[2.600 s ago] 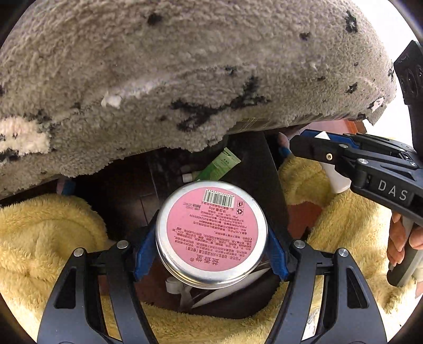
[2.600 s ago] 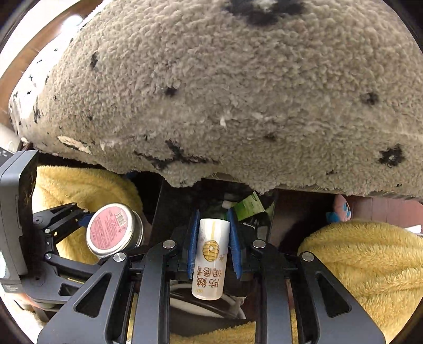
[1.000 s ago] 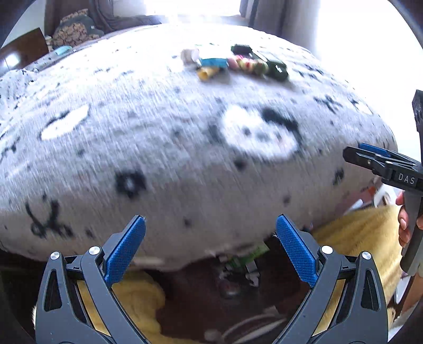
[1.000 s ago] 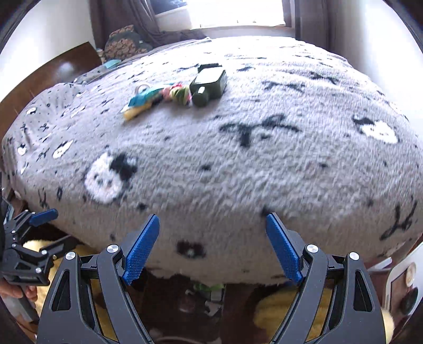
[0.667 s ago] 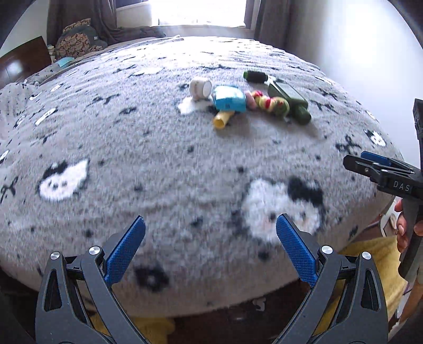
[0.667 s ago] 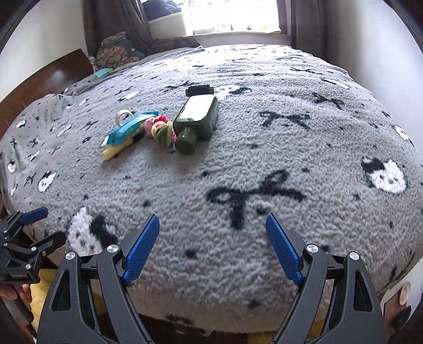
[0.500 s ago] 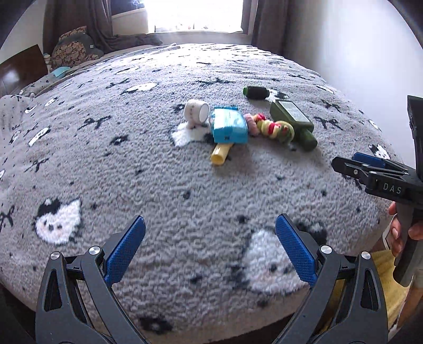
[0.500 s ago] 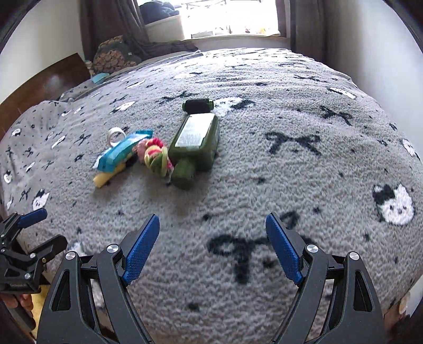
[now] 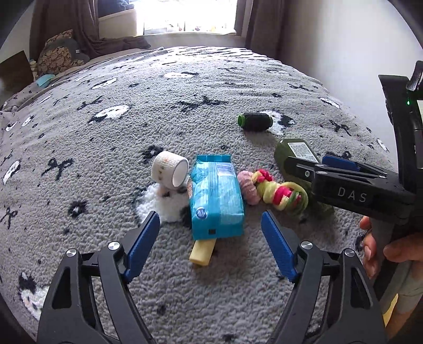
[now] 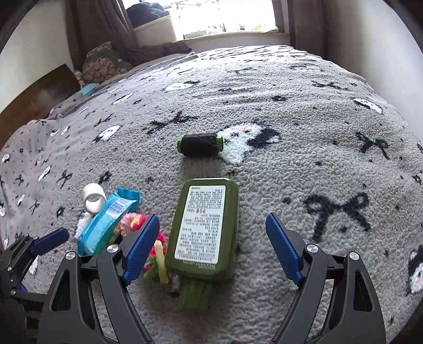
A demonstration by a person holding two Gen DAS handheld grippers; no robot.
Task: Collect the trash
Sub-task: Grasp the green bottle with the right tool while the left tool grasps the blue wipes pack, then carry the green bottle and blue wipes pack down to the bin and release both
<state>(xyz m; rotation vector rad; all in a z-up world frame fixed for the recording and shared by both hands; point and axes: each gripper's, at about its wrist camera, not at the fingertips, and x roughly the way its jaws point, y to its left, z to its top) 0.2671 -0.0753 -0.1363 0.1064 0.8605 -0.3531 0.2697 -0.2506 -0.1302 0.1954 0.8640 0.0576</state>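
Blue pads of our left hand-held gripper (image 9: 210, 243) have just been closing a little, yet they stand wide and empty, with the blue packet (image 9: 215, 197) just ahead between them. A moment ago both tools were low at the bed's edge; now we are over the trash. Our right hand-held gripper (image 10: 212, 244) is wide too, empty, the green bottle (image 10: 203, 229) lying between its jaws untouched. We judge two pickups are ready. Everything rests on a grey fleece blanket (image 10: 317, 132) on the bed, a bright window (image 9: 189, 16) beyond.

Bare blanket (image 10: 330, 148) lies open right of the green bottle (image 10: 203, 232); its left is crowded by hair ties (image 9: 275, 191).
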